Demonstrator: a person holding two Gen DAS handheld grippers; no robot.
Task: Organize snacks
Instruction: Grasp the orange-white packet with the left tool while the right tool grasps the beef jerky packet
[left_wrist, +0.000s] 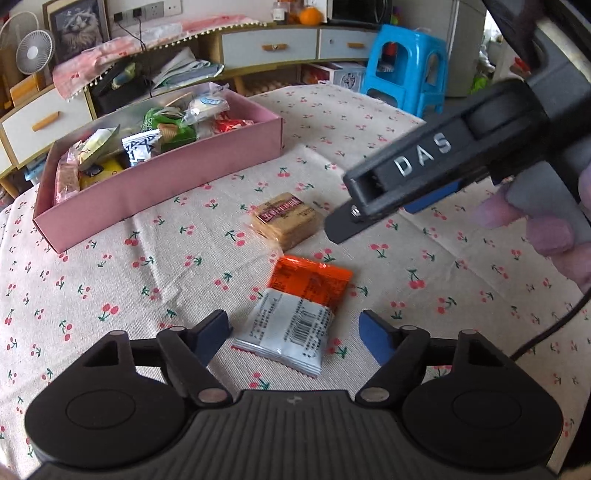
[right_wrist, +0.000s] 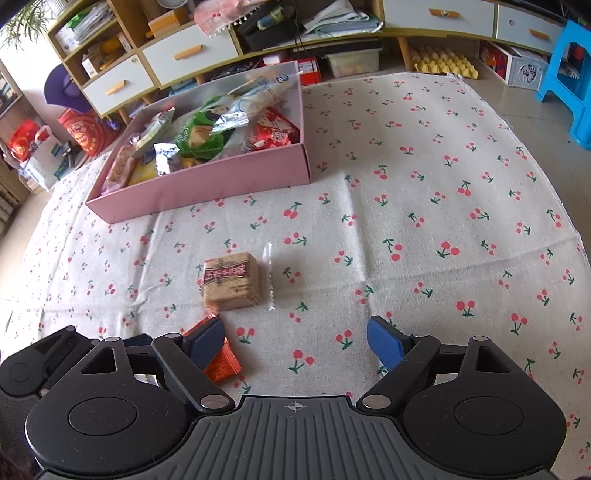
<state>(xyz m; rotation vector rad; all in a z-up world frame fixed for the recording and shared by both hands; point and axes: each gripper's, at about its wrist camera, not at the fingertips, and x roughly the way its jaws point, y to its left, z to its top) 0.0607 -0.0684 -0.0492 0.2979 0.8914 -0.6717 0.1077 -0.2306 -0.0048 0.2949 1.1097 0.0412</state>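
orange-and-white snack packet (left_wrist: 295, 314) lies flat between the left gripper (left_wrist: 293, 334) pads, not touched, long axis running near to far, orange end far. 1 tan biscuit pack (right_wrist: 231, 280) sits just beyond it on the cherry-print tablecloth (right_wrist: 406, 221). right gripper (right_wrist: 295, 347) spread wide over bare cloth, holding nothing. 1 pink box (right_wrist: 207, 188) of snacks far left; drawers (right_wrist: 184, 55) behind, 1 blue stool (left_wrist: 406, 66).

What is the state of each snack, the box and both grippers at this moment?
Orange and white packet: sealed, flat on cloth, between left gripper pads, untouched.
Brown wafer pack: sealed, flat on cloth, outside box.
Pink box: open, holding many snacks.
Left gripper: open.
Right gripper: open, empty.
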